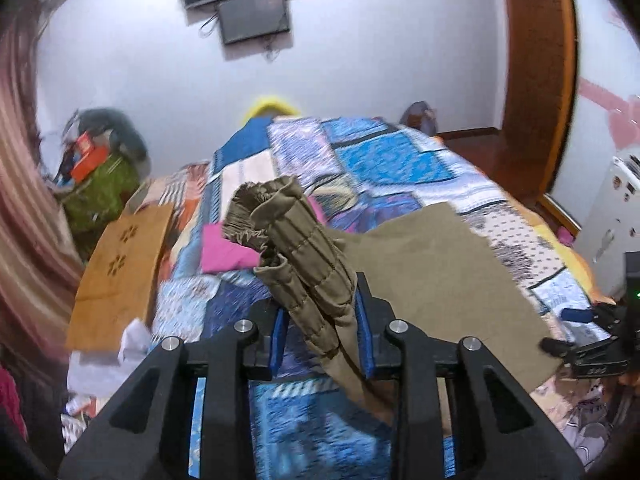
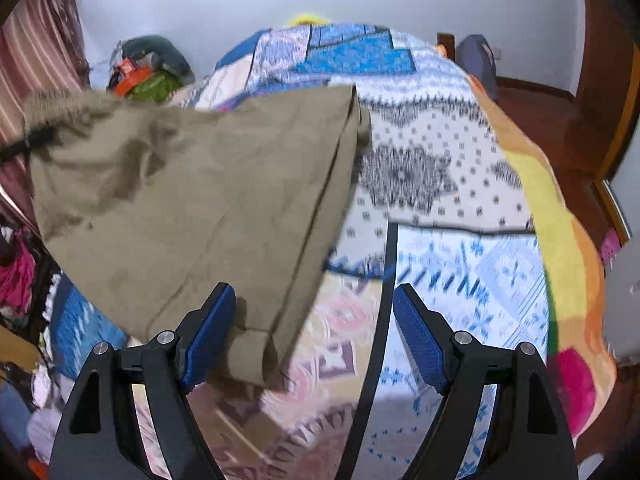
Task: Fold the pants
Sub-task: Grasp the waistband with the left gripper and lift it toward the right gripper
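A bed [image 1: 400, 152] fills both views, covered by a patchwork quilt [image 2: 440, 152] of blue, white and black-patterned panels with an orange and yellow blanket edge [image 2: 560, 216] along its right side. Across the quilt lie the khaki pants [image 2: 192, 208], one broad leg spread flat toward the right in the left wrist view and the hemmed cuff end near the lower middle of the right wrist view. The gathered elastic waistband [image 1: 280, 216] is lifted off the quilt and stands bunched above the left gripper [image 1: 322, 320], whose blue pads are clamped on the cloth just below it. The right gripper [image 2: 312, 336] is spread wide with nothing pinched; its left pad lies against the pants near the cuff, and the right pad is over bare quilt. A folded pink cloth [image 1: 224, 248] lies on the quilt behind the waistband. A brown paper bag [image 1: 120, 268] with cut-out flower shapes leans at the bed's left side; what is in it cannot be seen. Beyond it a heap holds a green bundle [image 1: 100, 192] with an orange box [image 1: 86, 156] on top.
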{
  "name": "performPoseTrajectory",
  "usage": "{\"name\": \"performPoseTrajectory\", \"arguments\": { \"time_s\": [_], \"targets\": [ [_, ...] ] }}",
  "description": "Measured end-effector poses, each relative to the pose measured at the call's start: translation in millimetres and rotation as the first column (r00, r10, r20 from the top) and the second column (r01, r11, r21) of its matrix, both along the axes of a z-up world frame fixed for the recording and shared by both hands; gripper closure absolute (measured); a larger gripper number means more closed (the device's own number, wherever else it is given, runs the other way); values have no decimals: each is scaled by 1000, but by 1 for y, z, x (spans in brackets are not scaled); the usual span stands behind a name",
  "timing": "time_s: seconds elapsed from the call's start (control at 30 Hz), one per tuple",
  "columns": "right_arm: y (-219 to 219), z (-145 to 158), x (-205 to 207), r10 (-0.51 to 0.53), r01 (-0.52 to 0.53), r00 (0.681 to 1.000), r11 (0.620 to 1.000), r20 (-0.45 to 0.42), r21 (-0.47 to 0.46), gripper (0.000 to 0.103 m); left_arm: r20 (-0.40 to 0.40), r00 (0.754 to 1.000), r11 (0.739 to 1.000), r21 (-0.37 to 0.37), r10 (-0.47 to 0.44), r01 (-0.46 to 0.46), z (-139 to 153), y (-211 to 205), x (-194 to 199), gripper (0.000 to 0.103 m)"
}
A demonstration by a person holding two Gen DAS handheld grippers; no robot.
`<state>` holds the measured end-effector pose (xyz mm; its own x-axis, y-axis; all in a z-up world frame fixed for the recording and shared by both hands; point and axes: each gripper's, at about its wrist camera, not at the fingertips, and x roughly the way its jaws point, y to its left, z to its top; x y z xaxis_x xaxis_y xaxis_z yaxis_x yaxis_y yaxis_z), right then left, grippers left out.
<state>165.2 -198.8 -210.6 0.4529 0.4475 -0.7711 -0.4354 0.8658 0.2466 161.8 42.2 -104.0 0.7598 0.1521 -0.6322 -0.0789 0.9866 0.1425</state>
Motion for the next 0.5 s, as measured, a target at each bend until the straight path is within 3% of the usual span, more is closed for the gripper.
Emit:
{"name": "performPoseTrajectory", "arguments": {
  "time_s": [0.13,0.27,0.5],
  "targets": [
    [-4,-1,2,-11,11,1000,999,-20,40,25,2,994,994,-2,-108,108,7,-36,9,77],
    [-4,-2,2,-8,9,1000,999,-9,46,25,-26,978,977,-51,-207,205,5,-69,23,80],
    [-6,-3,3,-9,10,1000,998,-12,66,25,-95,950,947,-154,-298,282,-22,-112,42,80]
  ]
}}
